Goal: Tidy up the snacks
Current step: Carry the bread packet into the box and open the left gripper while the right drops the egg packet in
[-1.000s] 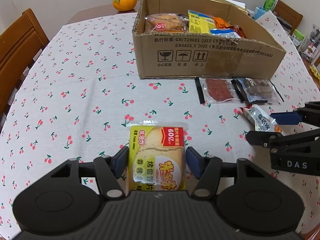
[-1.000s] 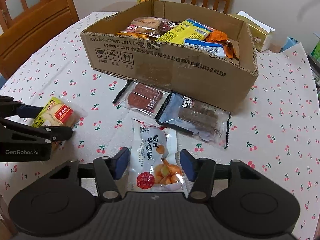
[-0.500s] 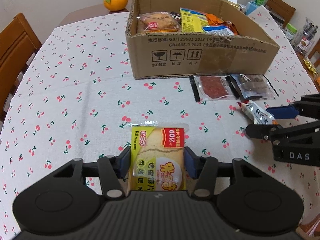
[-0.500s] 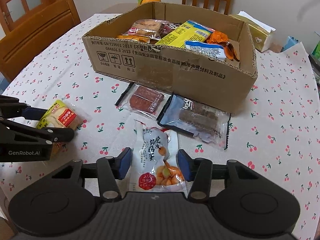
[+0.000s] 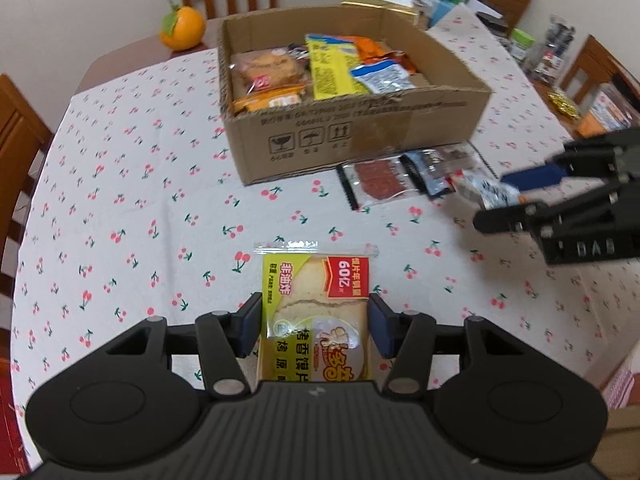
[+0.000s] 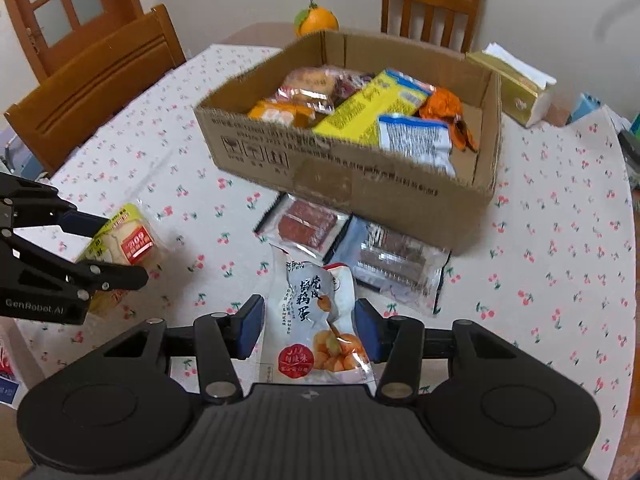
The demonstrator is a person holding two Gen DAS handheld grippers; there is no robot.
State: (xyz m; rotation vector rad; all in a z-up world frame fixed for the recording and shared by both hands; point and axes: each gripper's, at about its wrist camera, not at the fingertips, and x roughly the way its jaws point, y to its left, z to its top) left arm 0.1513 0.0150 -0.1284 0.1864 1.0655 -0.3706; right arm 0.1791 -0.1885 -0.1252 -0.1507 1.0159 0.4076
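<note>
Glossy packets [image 5: 316, 320], corrugated cardboard box [image 5: 360, 140].

dark packet [image 6: 394, 260]: label blurred | red packet [image 6: 306, 224]: far end under box [image 6: 352, 176]

Cracker pack [image 5: 316, 320]: yellow-green, red corner label, clamped between the left gripper's [image 5: 315, 330] pads, lifted off the cloth, long axis pointing at the box. Egg pack [image 6: 316, 324]: white, orange eggs printed, pinched at its lower half by the right gripper [image 6: 310, 330], top end drooping forward. Box [image 6: 360, 184]: open cardboard, upright mid-table, holding several packs. Red jerky pack [image 6: 306, 226] and dark pack [image 6: 394, 262] lie flat side by side against the box front.
</note>
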